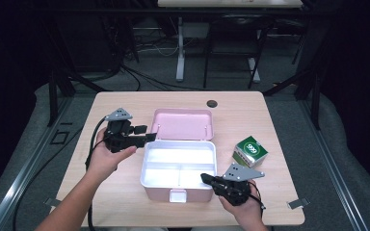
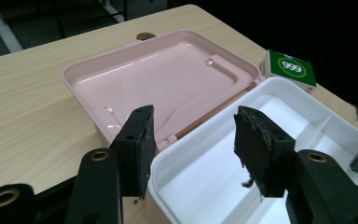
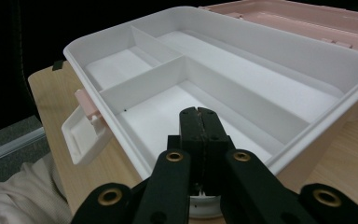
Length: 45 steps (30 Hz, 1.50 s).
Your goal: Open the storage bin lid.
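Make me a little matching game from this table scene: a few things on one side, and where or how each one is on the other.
Things:
1. lid
2. green box
3. left gripper
4. right gripper

States:
A. jaws shut, at the case's near right corner
B. on the table, right of the case
C. jaws open, at the case's far left corner
D. laid open flat, pink inside

Pairs: 1-D, 2-B, 3-C, 4-A
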Each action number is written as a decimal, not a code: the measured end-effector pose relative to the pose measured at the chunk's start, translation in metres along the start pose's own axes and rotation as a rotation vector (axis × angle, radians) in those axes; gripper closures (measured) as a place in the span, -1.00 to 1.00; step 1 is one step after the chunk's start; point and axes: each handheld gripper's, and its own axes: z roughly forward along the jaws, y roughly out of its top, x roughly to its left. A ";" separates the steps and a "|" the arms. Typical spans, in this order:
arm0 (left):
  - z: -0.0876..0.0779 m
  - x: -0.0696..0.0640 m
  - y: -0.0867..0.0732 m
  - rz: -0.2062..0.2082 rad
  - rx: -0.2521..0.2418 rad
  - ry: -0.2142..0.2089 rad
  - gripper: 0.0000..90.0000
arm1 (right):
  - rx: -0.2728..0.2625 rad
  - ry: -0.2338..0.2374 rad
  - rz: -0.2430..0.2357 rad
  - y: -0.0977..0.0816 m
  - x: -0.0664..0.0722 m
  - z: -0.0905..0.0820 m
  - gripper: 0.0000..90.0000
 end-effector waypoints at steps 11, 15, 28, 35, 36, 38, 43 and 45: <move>0.003 -0.020 0.002 0.186 0.117 -0.010 0.16 | -0.012 -0.005 -0.001 -0.001 0.001 0.000 1.00; 0.004 -0.027 0.005 0.238 0.162 -0.018 0.17 | -0.014 -0.009 0.001 -0.001 0.001 0.000 1.00; 0.010 -0.038 0.014 0.357 0.294 -0.032 0.20 | -0.012 -0.008 0.001 -0.001 0.001 0.000 1.00; 0.016 -0.044 0.018 0.419 0.392 -0.049 0.24 | 0.014 0.002 0.000 0.001 0.000 -0.001 1.00; 0.017 -0.045 0.018 0.425 0.402 -0.057 0.26 | 0.016 0.001 0.001 0.001 0.000 -0.001 1.00; 0.019 -0.048 0.019 0.449 0.429 -0.066 0.26 | 0.017 0.002 0.000 0.001 0.000 -0.002 1.00; 0.029 -0.056 0.018 0.498 0.488 -0.069 0.25 | 0.016 0.000 -0.005 0.001 0.000 -0.002 1.00; 0.031 -0.058 0.018 0.513 0.508 -0.070 0.25 | 0.017 0.000 -0.008 0.001 0.000 -0.003 1.00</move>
